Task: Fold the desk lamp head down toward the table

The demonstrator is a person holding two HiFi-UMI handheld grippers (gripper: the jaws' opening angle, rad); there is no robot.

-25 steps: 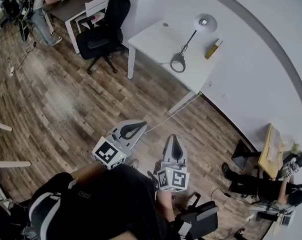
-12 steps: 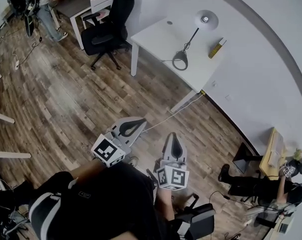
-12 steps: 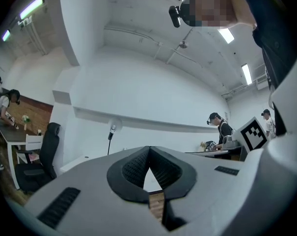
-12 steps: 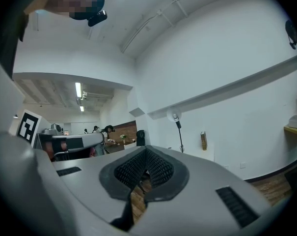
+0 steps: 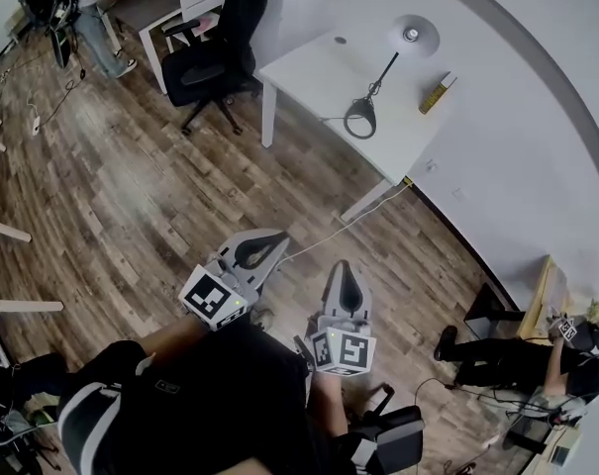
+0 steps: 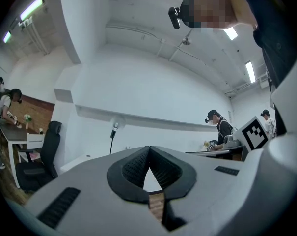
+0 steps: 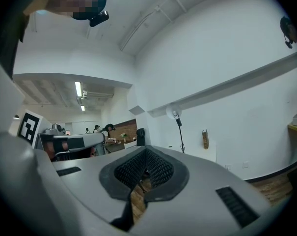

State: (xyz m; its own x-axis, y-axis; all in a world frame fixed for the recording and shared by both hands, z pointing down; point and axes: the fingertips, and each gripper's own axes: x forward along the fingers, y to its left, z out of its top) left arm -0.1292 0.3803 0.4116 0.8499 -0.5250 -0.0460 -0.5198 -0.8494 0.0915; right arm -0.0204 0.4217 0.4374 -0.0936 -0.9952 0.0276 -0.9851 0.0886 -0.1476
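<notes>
**Approach under way, lamp not yet reached**

Floor and furniture have slid a little through the head view since the earlier frames. The white rectangular worktop now sits slightly higher and further right, while both grippers keep much the same place low in the picture. This reads as the person stepping closer.

The slim black desk lamp with a round pale head stands on that worktop near the wall. Its ring-shaped base is towards the front edge, and a narrow yellowish box stands just beside it.

The left gripper and right gripper are over the wooden plank floor, well apart from the lamp. Each has its jaws together on nothing.

The step in hand looks like the walk-up, and folding has not begun. The next move probably calls for reaching the worktop, then parting one gripper's jaws to take the head or upper arm. The other gripper may need to steady the base.

The head view alone shows the gap left to cover and the base's ring shape. Both gripper views show what it cannot: the lamp side-on, its stem upright and its head raised high. They also show the pads meeting at the tips.
</notes>
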